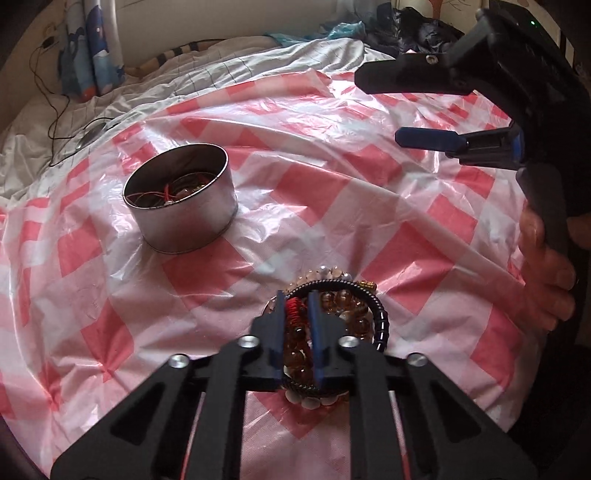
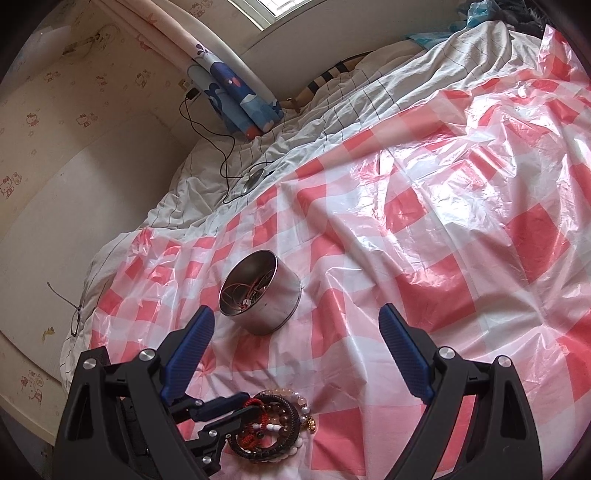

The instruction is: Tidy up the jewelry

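My left gripper [image 1: 298, 325] is clenched on the heap of amber, white and dark beaded bracelets [image 1: 332, 325]. The open round metal tin [image 1: 181, 199] lies ahead and to the left of that heap. My right gripper [image 2: 295, 354] hangs released above.

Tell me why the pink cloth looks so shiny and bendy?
Left wrist view: daylight glares white off the crinkly plastic cloth, and the fisheye lens bulges it round. Right wrist view: the same glare, brightest near the window; walls curve too.

Shiny metal tin [image 1: 184, 206], glossy crinkled plastic sheet [image 1: 332, 166], glassy beaded bracelets [image 1: 340, 314]
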{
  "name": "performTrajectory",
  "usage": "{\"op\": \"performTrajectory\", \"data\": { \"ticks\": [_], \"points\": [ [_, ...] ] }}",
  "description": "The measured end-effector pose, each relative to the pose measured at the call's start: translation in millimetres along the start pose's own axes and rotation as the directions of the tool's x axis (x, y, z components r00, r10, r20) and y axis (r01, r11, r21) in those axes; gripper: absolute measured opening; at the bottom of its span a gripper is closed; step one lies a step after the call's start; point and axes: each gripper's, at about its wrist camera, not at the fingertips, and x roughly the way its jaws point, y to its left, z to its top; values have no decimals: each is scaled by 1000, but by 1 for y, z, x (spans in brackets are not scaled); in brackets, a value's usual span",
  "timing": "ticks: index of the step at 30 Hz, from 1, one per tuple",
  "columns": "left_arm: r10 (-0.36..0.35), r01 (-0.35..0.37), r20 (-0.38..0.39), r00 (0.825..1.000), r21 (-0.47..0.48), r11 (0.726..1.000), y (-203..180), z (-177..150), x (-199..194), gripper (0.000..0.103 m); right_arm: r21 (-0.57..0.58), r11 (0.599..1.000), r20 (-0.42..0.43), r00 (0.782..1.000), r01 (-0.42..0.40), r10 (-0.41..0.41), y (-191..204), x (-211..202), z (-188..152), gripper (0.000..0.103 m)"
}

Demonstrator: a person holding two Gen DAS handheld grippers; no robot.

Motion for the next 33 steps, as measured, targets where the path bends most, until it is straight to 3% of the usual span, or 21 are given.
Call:
{"op": "performTrajectory", "data": {
  "ticks": [6,9,13,15,17,20,27,30,33],
  "points": [
    [-103,106,42,994,-65,992,11,3,-11,4,-23,1000,-31,1000,-4,3,5,5,-2,87],
    [-156,173,112,981,-163,971,35,7,-26,4,-48,999,-56,998,-3,1,9,7,-4,87],
    [-168,220,195,966,-285,933,73,8,-41,4,-150,989,-171,985,-17,-9,23,17,-13,87],
    [-157,224,217,963,-328,918,88,6,-45,4,-282,958,-230,973,-47,-20,42,19,-26,87],
    [-137,214,228,964,-359,908,99,4,-49,4,-446,891,-267,963,-90,-36,68,21,-47,87],
    [-118,199,229,966,-373,906,104,3,-51,4,-555,815,-343,938,-167,-41,92,29,-74,86],
    [-108,182,218,970,-358,916,103,3,-52,4,-612,758,-423,904,-227,-71,103,41,-106,56],
    [-103,179,217,971,-364,914,103,2,-53,4,-648,725,-439,892,-231,-109,107,47,-120,47],
    [-100,174,215,971,-363,915,102,2,-53,4,-667,714,-432,892,-213,-137,106,50,-125,21]
  ]
}}
